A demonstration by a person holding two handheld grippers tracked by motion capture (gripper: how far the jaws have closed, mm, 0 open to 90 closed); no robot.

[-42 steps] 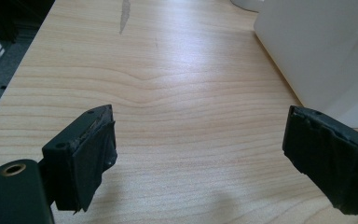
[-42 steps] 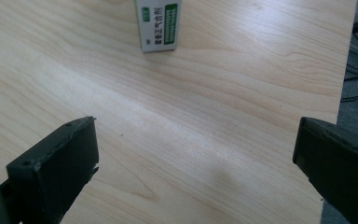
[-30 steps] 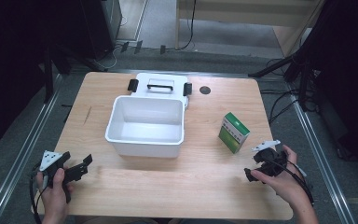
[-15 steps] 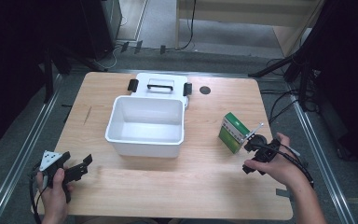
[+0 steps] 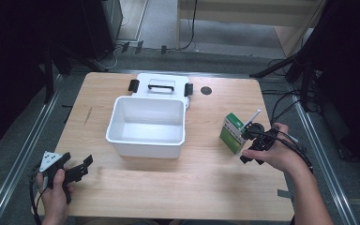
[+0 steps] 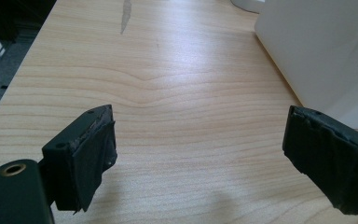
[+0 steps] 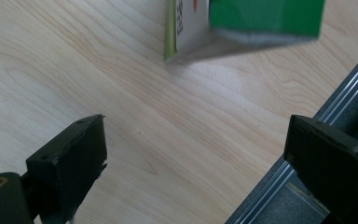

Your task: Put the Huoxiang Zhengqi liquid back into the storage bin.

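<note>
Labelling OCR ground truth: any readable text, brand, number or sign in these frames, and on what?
Green box: dark print and a red mark on its white side, too blurred and cropped to read.
Same box in the high view: print too small to read.
White bin, its lid, table: no text.
</note>
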